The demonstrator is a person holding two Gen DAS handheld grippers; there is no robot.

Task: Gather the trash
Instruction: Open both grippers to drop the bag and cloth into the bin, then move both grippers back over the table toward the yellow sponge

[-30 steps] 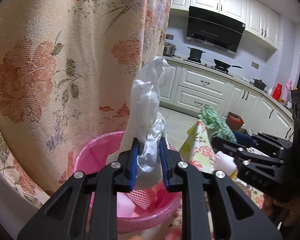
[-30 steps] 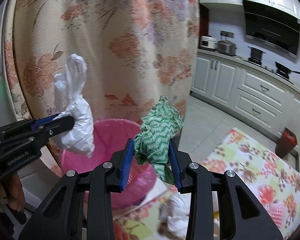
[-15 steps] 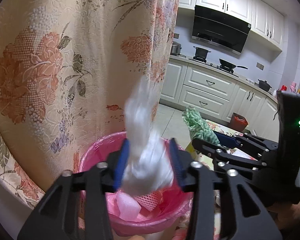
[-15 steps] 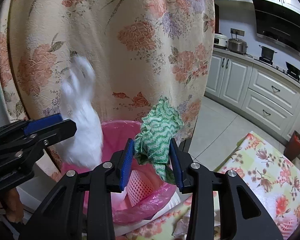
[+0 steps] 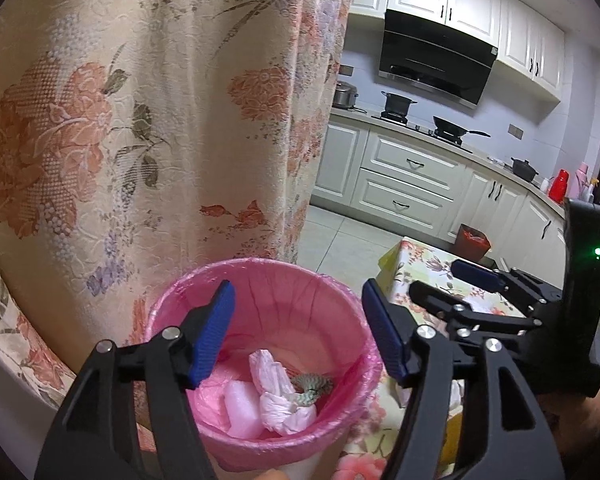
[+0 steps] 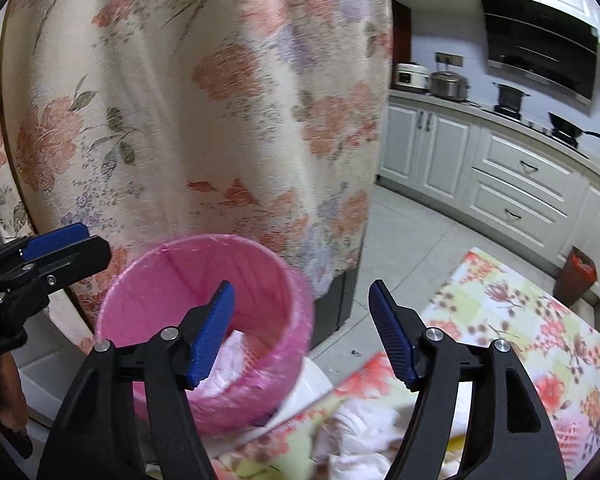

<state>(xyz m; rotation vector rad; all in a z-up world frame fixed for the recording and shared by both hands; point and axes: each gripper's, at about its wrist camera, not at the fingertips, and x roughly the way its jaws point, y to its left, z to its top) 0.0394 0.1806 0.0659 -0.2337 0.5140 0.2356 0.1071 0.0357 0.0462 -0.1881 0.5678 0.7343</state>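
A bin with a pink liner (image 5: 256,280) stands by the table corner; it also shows in the right wrist view (image 6: 172,272). Inside lie a crumpled white plastic bag (image 5: 278,392), a green patterned cloth (image 5: 312,385) and a white foam block (image 5: 242,404). My left gripper (image 5: 298,332) is open and empty above the bin. My right gripper (image 6: 302,334) is open and empty just right of the bin; it shows from the side in the left wrist view (image 5: 452,280). Crumpled white trash (image 6: 364,436) lies on the floral tablecloth (image 6: 512,320).
A floral curtain (image 5: 140,120) hangs close behind the bin. White kitchen cabinets (image 5: 404,176) with pots on the stove line the far wall. A small red bin (image 5: 473,240) stands on the tiled floor.
Both grippers have opened. The white bag dropped from the left gripper and the green cloth from the right gripper; both now lie in the pink bin.
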